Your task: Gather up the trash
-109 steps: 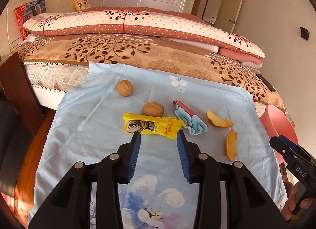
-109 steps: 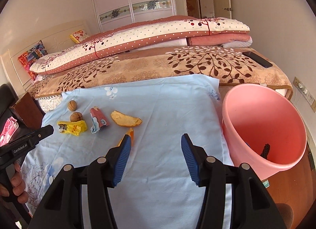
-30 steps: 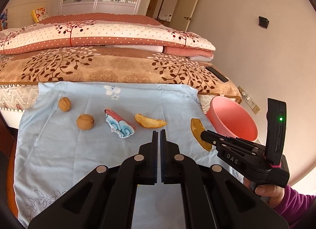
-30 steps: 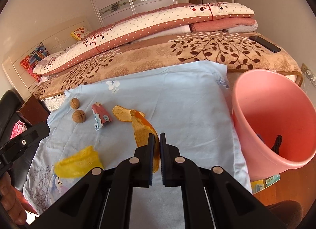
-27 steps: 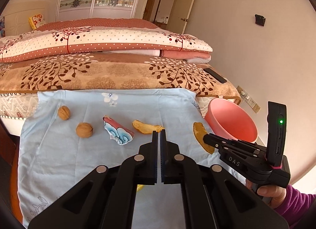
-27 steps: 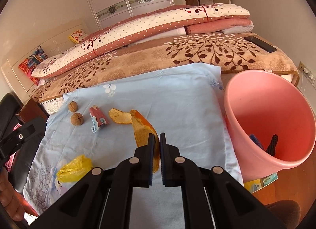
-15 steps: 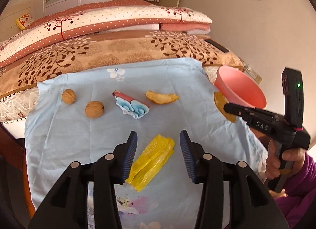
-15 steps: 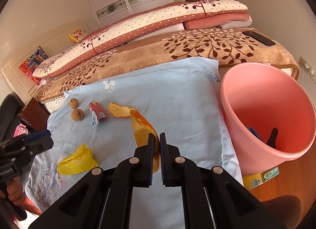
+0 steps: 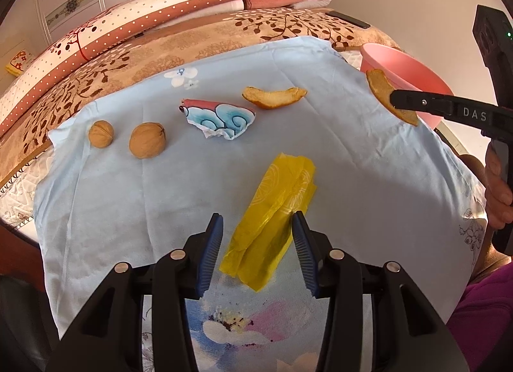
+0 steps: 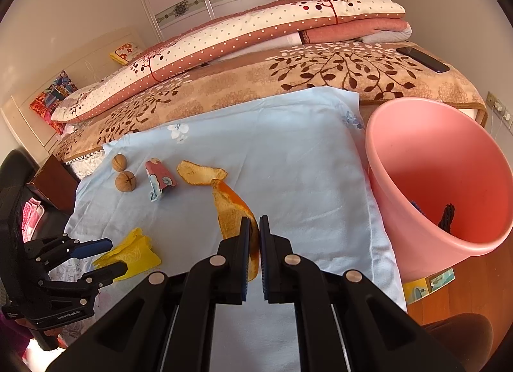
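Left wrist view: the left hand-held gripper (image 9: 256, 240) stands open, its blue-ribbed fingers (image 9: 210, 250) on either side of a yellow wrapper (image 9: 272, 221). That wrapper is a flat, crinkled, see-through yellow film with faint pale printing, lying slantwise on the blue cloth (image 9: 368, 179); its near end sits between the fingers, and whether they touch it cannot be told. Farther out on the cloth lie two walnuts (image 9: 147, 140) side by side, a crumpled wrapper with blue cloud swirls and a pink edge (image 9: 219, 117), and a curled peel (image 9: 274, 96), pale inside with an orange rim. All are apart from one another.

Right wrist view: the right hand-held gripper (image 10: 255, 237) is closed on a second peel (image 10: 232, 208), a long curved strip, orange outside and rough tan inside, which sticks up past the fingertips above the cloth. In the left view this held peel (image 9: 389, 96) shows at the black fingertip, in front of the bin's rim. The pink bin (image 10: 433, 173) stands just beside the cloth's right edge, with dark bits at its bottom. Behind the cloth lies the bed (image 10: 288, 80), with a leaf-patterned cover and folded dotted quilts.
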Tool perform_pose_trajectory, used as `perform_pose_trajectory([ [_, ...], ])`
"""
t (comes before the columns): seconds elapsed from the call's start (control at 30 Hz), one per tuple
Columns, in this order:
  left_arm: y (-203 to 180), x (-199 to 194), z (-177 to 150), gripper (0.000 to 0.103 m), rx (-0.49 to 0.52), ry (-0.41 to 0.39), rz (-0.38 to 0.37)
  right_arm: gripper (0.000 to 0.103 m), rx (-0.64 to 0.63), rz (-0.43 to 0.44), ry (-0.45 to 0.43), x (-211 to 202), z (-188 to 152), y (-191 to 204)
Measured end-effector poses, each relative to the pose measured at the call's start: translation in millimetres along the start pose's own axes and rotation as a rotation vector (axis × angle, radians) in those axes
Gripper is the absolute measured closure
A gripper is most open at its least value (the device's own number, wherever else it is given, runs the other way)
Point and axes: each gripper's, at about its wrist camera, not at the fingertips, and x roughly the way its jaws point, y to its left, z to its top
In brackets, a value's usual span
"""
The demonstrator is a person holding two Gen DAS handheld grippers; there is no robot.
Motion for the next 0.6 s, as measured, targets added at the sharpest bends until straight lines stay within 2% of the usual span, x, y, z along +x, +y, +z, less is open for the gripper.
perform_pose_trajectory([
  [0.03, 0.1, -0.2, -0.9, 0.069, -0.005, -0.001, -0.008, 0.097, -0.002, 0.001, 0.001, 0.5, -0.1, 0.2],
  [0.13, -1.7, -1.9, -0.4, 0.083, -0.012, -0.007, -0.014, 0.097, -0.009, 0.001, -0.001, 0.8, 0.1, 1.0],
  [0.23, -2.3, -5.3, 3.1, 0.088, -0.046, -0.02, -0.023, 0.097, -0.008, 0.002, -0.008, -0.8, -0.1, 0.1],
  [0.43, -9.7, -16.9, 28.8, 0.088, -0.152, -0.1, -0.065, 0.097, 0.014, 0.005, -0.027, -6.3, 0.7, -7.1],
  [0.6, -35.4, -24.3, 58.7, 0.088, -0.168, -0.173, -0.104, 0.097, 0.044, 0.001, -0.054, -15.3, 3.3, -18.4],
])
